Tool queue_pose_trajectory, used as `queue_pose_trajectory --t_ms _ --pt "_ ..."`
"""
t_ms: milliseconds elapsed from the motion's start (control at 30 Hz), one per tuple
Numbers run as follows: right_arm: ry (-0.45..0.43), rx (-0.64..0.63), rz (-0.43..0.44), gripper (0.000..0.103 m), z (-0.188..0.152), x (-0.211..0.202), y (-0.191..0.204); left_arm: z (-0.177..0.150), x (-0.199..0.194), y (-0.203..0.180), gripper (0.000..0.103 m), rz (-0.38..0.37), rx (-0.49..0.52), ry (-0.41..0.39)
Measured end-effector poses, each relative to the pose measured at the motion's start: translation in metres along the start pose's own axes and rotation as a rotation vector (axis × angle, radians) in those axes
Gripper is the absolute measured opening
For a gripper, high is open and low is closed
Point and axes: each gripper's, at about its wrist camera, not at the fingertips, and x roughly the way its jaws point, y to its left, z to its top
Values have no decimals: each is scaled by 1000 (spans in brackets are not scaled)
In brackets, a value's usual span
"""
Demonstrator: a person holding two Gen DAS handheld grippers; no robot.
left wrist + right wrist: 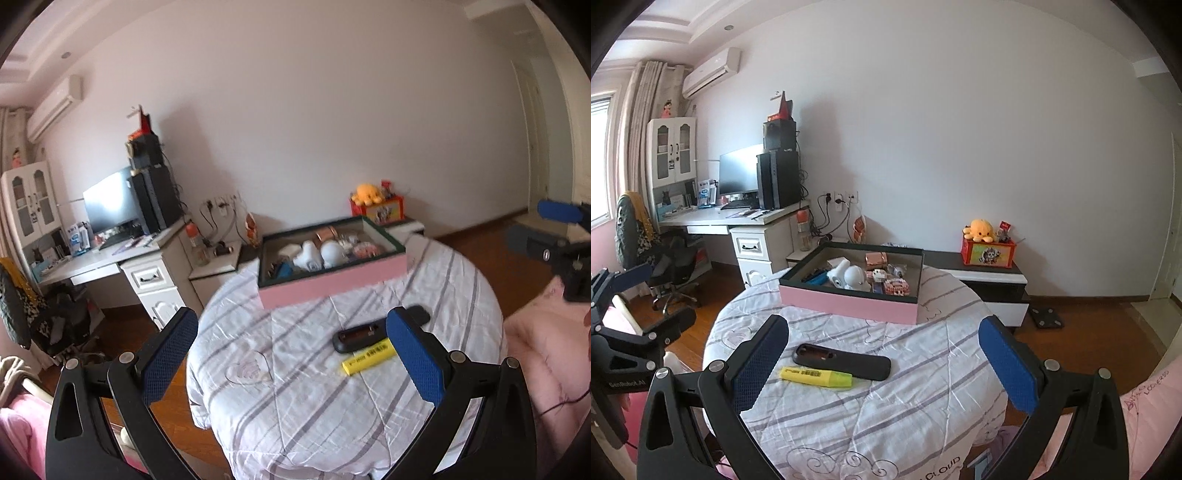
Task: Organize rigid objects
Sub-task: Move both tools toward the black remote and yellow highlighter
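A pink box [332, 284] [846, 301] with a dark green rim sits at the far side of the round table and holds several small toys and a white gadget [846, 277]. In front of it lie a black remote-like case [364, 334] [842, 362] and a yellow highlighter [369, 356] [816, 377], side by side. My left gripper [291, 350] hovers open above the table, the two items near its right finger. My right gripper [882, 356] is open too, above the same items. Each gripper also shows at the edge of the other's view.
The table wears a white striped cloth [905, 398]. A desk with monitor [738, 173] and office chair [672, 273] stand left. A low cabinet [990, 280] with a red toy box and orange plush [979, 229] stands behind. Pink bedding [546, 350] lies at the right.
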Motion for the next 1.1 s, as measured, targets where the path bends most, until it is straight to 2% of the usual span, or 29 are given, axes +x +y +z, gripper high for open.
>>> queue_pose_trajectory --t_ms 233,533,667,867,1100 --pt "69 43 -24 103 -10 29 -25 -19 47 -27 103 -103 67 123" --pt "203 88 -16 103 -19 94 -56 -43 123 -71 103 -219 156 288" --pt "229 84 -22 103 -21 112 -62 -50 150 -85 103 -230 174 344" --pt "263 83 -33 103 -25 133 -71 -51 167 -94 103 -196 170 359" --pt "361 45 -158 103 -49 158 -69 -52 178 -84 103 -225 83 401"
